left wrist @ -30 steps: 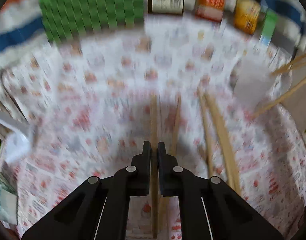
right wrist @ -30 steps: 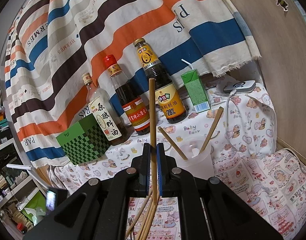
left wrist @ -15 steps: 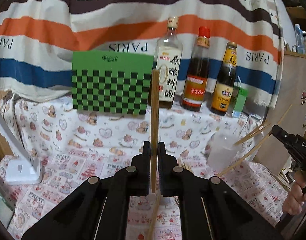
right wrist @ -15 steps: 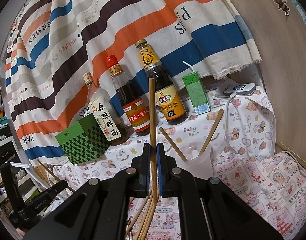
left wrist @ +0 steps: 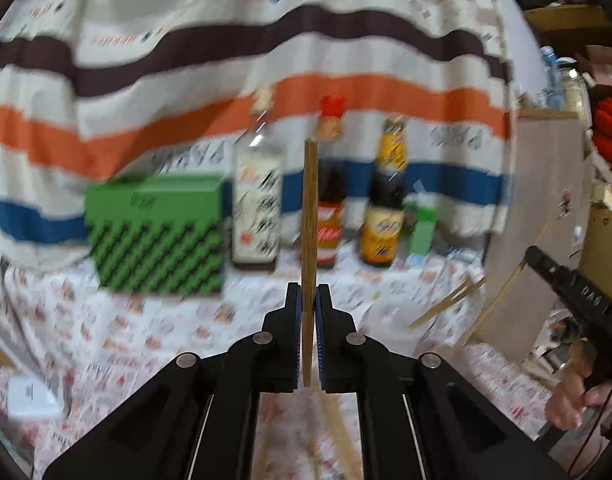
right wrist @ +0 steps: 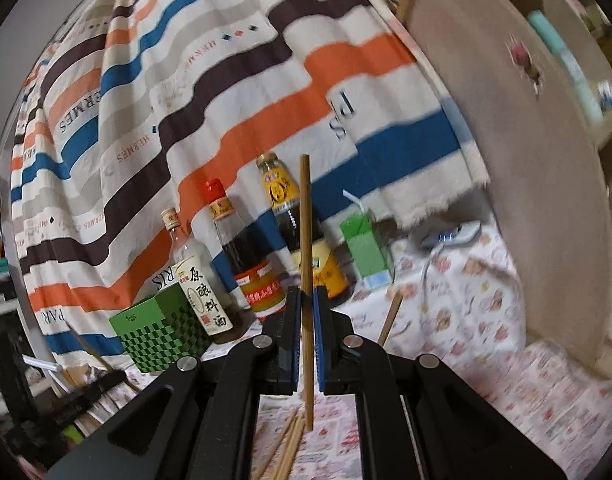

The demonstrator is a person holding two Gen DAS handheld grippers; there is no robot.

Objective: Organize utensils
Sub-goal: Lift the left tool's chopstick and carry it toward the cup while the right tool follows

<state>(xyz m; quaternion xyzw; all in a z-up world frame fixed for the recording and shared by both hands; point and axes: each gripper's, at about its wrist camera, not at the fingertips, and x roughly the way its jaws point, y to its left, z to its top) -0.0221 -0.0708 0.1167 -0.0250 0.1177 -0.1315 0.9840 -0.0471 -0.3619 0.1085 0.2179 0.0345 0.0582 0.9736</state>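
Left wrist view: my left tongs (left wrist: 308, 312) clamp one chopstick (left wrist: 309, 216); right tongs (right wrist: 304, 308) clamp another (right wrist: 305, 232). Loose chopsticks (right wrist: 284, 450) remain on the near table (right wrist: 486, 304).

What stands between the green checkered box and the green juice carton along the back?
Three bottles in a row: a pale-label bottle beside the green checkered box, a red-capped bottle, then a yellow-label bottle nearest the green juice carton. Sharpest in the right wrist view.

A cluttered home room.
Sauce bottles (right wrist: 250, 264) on a cartoon-print cloth (right wrist: 486, 280), striped sheet (right wrist: 226, 92) behind, crowded shelves (left wrist: 602, 184).
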